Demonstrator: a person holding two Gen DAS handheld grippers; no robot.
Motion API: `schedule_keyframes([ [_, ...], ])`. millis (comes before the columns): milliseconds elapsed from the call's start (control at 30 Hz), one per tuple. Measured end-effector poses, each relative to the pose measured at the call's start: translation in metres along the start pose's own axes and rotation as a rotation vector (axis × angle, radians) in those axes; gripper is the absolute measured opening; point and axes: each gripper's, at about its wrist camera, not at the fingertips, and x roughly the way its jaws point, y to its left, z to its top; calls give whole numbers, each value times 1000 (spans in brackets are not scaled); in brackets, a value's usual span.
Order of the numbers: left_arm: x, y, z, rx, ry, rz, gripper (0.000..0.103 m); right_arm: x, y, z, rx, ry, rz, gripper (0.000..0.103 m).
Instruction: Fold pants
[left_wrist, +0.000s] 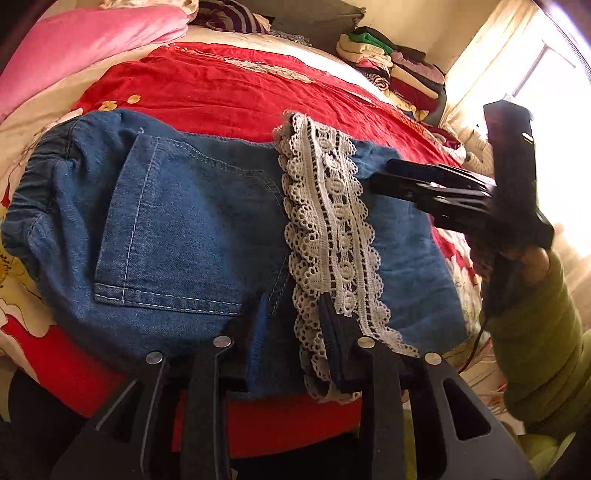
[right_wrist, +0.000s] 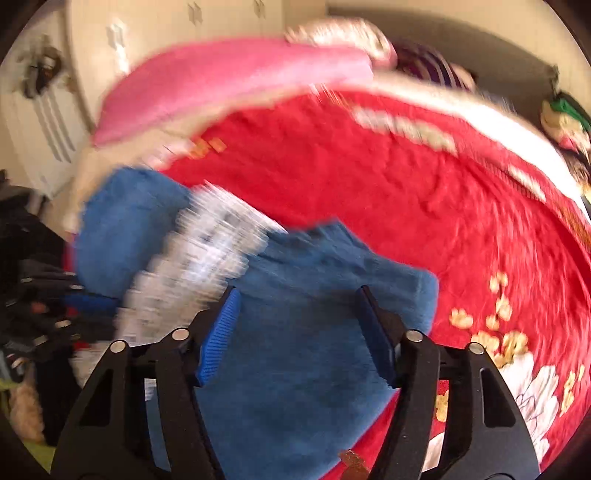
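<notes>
Blue denim pants (left_wrist: 177, 225) with a white lace hem (left_wrist: 328, 229) lie folded on the red bedspread (left_wrist: 229, 88). My left gripper (left_wrist: 295, 317) is open at the near edge of the pants, its jaws standing either side of the lace end. My right gripper (left_wrist: 380, 177) reaches in from the right, its tips over the far right part of the denim. In the blurred right wrist view the right gripper (right_wrist: 297, 299) is open above the denim (right_wrist: 295, 369), with the lace (right_wrist: 199, 258) to its left.
A pink quilt (left_wrist: 85, 44) lies at the back left. A stack of folded clothes (left_wrist: 399, 70) stands at the back right near a bright window. A white wardrobe (right_wrist: 40, 122) stands beyond the bed's left side.
</notes>
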Motion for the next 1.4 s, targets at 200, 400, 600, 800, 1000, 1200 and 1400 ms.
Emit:
schedule_keyframes([
  [200,2,-2,2,15,-5,1,31,19,-12,-10,61,27,-13,52],
  [400,-14,-2,-2,21,-48,-1,47,-5,-7,-11,69,-5,-16,56],
  [600,-29,-12,0,44,-90,21,50,-47,-3,-27,106,-84,6,65],
  [800,-46,-24,0,87,-137,57,68,-66,4,-37,90,-100,1,74],
  [1000,-55,-30,-1,106,-156,94,83,-80,23,-53,32,-99,5,78],
  [1200,-63,-36,-4,128,-172,108,83,-83,39,-70,12,-69,35,78],
  [1400,-58,-45,-10,172,-151,134,82,-78,52,-83,-1,-36,61,78],
])
